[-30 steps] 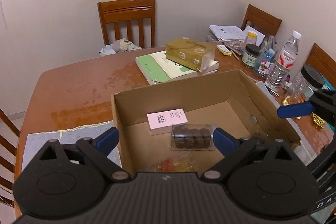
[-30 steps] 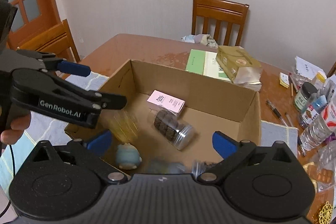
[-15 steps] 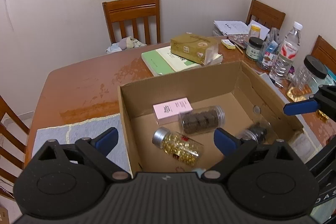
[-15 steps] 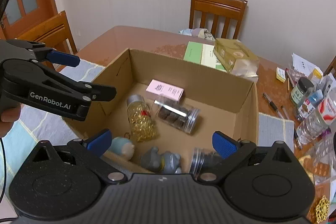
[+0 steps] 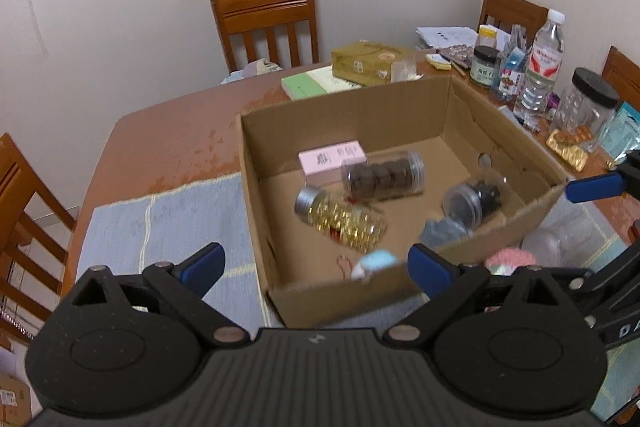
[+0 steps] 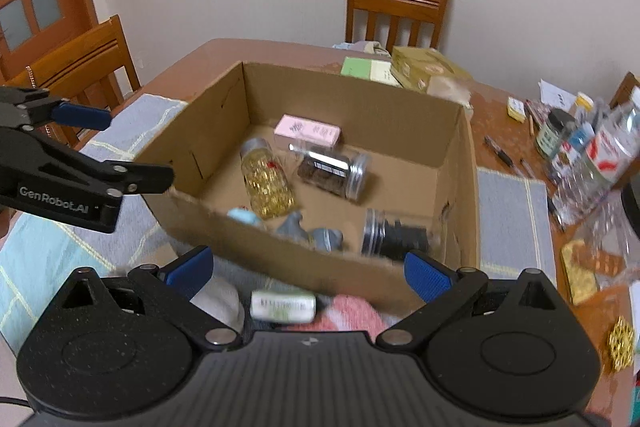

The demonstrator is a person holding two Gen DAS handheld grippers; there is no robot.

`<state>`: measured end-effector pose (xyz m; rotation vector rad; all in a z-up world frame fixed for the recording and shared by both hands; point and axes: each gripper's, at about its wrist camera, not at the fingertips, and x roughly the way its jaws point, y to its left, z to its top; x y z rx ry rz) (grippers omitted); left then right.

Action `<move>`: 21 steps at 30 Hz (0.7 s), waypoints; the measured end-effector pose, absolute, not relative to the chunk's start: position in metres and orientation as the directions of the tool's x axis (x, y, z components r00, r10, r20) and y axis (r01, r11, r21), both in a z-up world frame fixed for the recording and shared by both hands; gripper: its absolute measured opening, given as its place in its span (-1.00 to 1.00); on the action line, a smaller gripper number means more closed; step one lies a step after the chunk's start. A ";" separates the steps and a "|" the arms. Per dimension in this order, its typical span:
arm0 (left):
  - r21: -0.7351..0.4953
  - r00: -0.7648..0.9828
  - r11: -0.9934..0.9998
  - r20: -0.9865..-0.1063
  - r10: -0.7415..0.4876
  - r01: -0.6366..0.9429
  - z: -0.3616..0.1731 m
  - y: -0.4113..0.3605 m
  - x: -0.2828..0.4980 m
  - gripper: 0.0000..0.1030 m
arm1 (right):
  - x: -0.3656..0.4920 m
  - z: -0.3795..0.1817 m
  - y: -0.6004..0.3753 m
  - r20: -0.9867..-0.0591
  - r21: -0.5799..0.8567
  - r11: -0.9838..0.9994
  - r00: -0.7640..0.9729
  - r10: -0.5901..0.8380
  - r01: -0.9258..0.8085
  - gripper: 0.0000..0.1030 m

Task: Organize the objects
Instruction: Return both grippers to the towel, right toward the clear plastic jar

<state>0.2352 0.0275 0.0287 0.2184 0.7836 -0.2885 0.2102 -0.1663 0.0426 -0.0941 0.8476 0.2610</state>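
Fingers first: on my left gripper [image 5: 312, 267] the blue-padded tips stood wide apart with nothing between them, and my right gripper [image 6: 308, 269] was spread just as wide and equally empty. Both hung over the near wall of the open brown cardboard box [image 6: 464, 163], which sat on the reddish-brown wooden table [image 5: 168, 131] partly over a pale blue woven placemat [image 5: 160, 219]. Inside the box I saw a clear jar of gold capsules with a silver lid [image 5: 340, 219] lying on its side, touching or nearly touching a clear cylinder of dark brown discs [image 5: 382, 175], also on its side. A flat pink carton [image 5: 332, 161] lay just behind them towards the far wall. A clear jar with a black lid and dark contents [image 6: 398, 237] lay near the right wall, with a small grey figurine [image 6: 294, 225] and a light blue rounded toy [image 6: 242, 215] against the near wall. Outside, just beside the near wall under my right gripper, lay a small white-and-green labelled container [image 6: 282, 305] and something pink [image 6: 352, 311], both too blurred to make out.
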 end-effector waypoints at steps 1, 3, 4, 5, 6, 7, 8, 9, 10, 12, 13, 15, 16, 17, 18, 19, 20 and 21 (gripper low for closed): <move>0.090 0.672 0.939 -0.722 -0.168 0.332 0.025 0.028 0.232 0.90 | 0.206 0.040 -0.169 -0.754 0.023 0.966 0.630 0.186 -0.257 1.00; 0.103 0.671 0.942 -0.727 -0.149 0.320 0.018 0.029 0.225 0.90 | 0.199 0.034 -0.173 -0.759 0.021 0.970 0.627 0.172 -0.242 1.00; 0.105 0.670 0.945 -0.730 -0.138 0.309 0.014 0.031 0.224 0.90 | 0.195 0.031 -0.175 -0.763 0.016 0.972 0.626 0.163 -0.234 1.00; 0.101 0.666 0.950 -0.735 -0.129 0.296 0.010 0.033 0.223 0.90 | 0.193 0.028 -0.176 -0.765 0.012 0.974 0.625 0.156 -0.228 1.00; 0.092 0.660 0.955 -0.741 -0.123 0.281 0.007 0.035 0.222 0.90 | 0.189 0.026 -0.178 -0.767 0.007 0.975 0.625 0.146 -0.221 1.00; 0.082 0.654 0.959 -0.747 -0.120 0.270 0.003 0.038 0.221 0.90 | 0.185 0.023 -0.180 -0.768 0.000 0.977 0.626 0.136 -0.212 1.00; 0.078 0.649 0.963 -0.752 -0.113 0.258 -0.001 0.040 0.220 0.90 | 0.180 0.021 -0.182 -0.767 -0.006 0.979 0.629 0.125 -0.203 1.00; 0.075 0.642 0.967 -0.759 -0.103 0.244 -0.006 0.041 0.218 0.90 | 0.176 0.019 -0.185 -0.768 -0.010 0.981 0.630 0.117 -0.194 1.00; 0.071 0.636 0.970 -0.765 -0.097 0.234 -0.010 0.043 0.217 0.90 | 0.173 0.017 -0.187 -0.769 -0.012 0.982 0.630 0.110 -0.186 1.00; 0.065 0.621 0.974 -0.779 -0.088 0.219 -0.018 0.045 0.215 0.90 | 0.168 0.012 -0.191 -0.774 -0.021 0.986 0.627 0.090 -0.168 1.00; 0.057 0.613 0.976 -0.785 -0.087 0.211 -0.022 0.047 0.215 0.90 | 0.166 0.009 -0.193 -0.777 -0.024 0.987 0.624 0.082 -0.160 1.00; 0.042 0.598 0.981 -0.798 -0.082 0.190 -0.030 0.050 0.213 0.90 | 0.162 0.003 -0.199 -0.785 -0.028 0.990 0.616 0.065 -0.140 1.00; 0.036 0.594 0.983 -0.801 -0.079 0.179 -0.032 0.051 0.212 0.90 | 0.160 0.001 -0.201 -0.788 -0.029 0.991 0.613 0.058 -0.132 1.00; 0.029 0.590 0.985 -0.803 -0.078 0.170 -0.034 0.052 0.210 0.90 | 0.159 -0.001 -0.204 -0.791 -0.032 0.992 0.610 0.047 -0.118 1.00; 0.023 0.586 0.986 -0.807 -0.079 0.165 -0.036 0.053 0.208 0.90 | 0.158 -0.003 -0.206 -0.794 -0.033 0.994 0.607 0.037 -0.103 1.00; 0.019 0.582 0.986 -0.809 -0.080 0.163 -0.038 0.054 0.206 0.90 | 0.157 -0.005 -0.209 -0.796 -0.030 0.995 0.604 0.031 -0.090 1.00; 0.018 0.578 0.987 -0.813 -0.080 0.161 -0.040 0.055 0.204 0.90 | 0.157 -0.006 -0.212 -0.797 -0.028 0.997 0.604 0.024 -0.077 1.00; 0.016 0.574 0.987 -0.815 -0.081 0.162 -0.041 0.055 0.203 0.90 | 0.158 -0.007 -0.215 -0.796 -0.026 0.998 0.605 0.017 -0.062 1.00</move>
